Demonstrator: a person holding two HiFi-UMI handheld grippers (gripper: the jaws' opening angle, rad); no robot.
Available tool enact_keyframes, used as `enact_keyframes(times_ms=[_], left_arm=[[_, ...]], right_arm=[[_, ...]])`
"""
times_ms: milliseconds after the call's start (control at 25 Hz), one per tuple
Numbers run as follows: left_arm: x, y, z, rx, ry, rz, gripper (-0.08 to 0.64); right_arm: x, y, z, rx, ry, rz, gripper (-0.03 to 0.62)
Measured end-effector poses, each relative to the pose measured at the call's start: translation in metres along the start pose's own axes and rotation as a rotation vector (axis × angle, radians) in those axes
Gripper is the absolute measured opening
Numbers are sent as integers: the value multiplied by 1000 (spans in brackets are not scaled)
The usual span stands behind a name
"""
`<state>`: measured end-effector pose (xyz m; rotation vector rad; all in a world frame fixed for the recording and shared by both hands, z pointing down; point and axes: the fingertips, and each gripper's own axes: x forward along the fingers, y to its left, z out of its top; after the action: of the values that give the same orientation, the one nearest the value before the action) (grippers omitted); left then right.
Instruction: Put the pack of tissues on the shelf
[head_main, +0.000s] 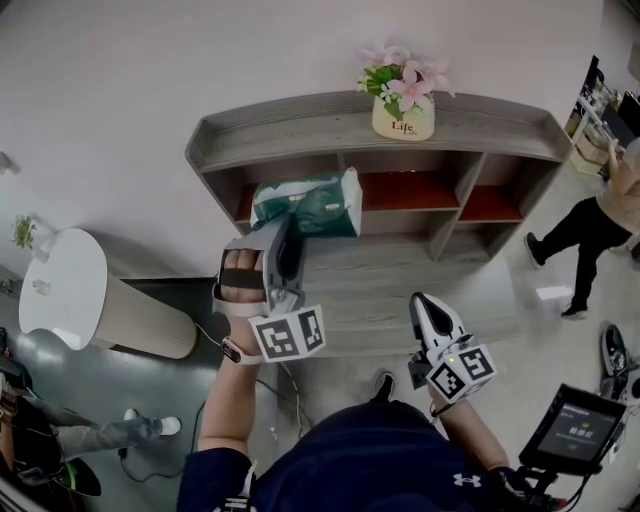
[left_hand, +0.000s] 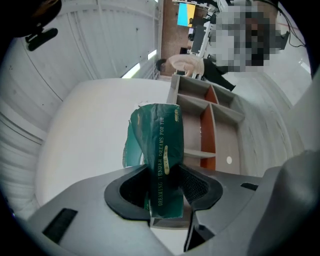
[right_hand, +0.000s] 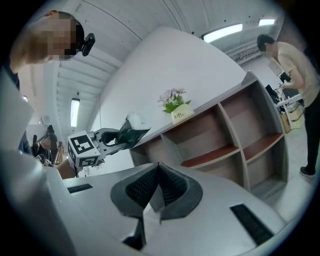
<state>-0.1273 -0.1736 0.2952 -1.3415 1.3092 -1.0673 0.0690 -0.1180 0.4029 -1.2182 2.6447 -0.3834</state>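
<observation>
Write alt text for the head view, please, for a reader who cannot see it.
The left tongs grip a green tissue pack, held before the upper-left compartment of a grey shelf. The right tongs hang shut and empty lower right; a flowerpot tops the shelf.

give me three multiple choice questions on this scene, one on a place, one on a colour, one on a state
1. Where does the flower pot stand?
A. on the floor
B. on top of the shelf
C. in a lower compartment

2. What colour is the wrapper of the pack of tissues?
A. green
B. yellow
C. red

3. How is the right gripper?
A. shut on the pack
B. wide open
C. shut and empty

Answers:
1 B: the pot sits on the shelf's top board.
2 A: the wrapper clamped in the left gripper is dark green.
3 C: its jaws meet with nothing between them.
</observation>
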Motion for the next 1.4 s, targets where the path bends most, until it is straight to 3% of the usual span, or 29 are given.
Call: enact_keyframes(times_ms=[280,600,840,1080,1400], left_arm=[[41,29,3,42,29,45,190],[85,44,7,74,53,31,190],[134,43,2,111,104,-30,190],[164,36,-8,66,138,-143,190],[192,36,-5,127,160,-204,192]], right_arm=[[17,-18,12,-5,-6,38,9],[26,-38,23,-4,-7,72,9],[35,-64,29,17,-4,84,9],[35,-75,32,38,-5,100,9],[31,-84,34,46,-11,95,9]])
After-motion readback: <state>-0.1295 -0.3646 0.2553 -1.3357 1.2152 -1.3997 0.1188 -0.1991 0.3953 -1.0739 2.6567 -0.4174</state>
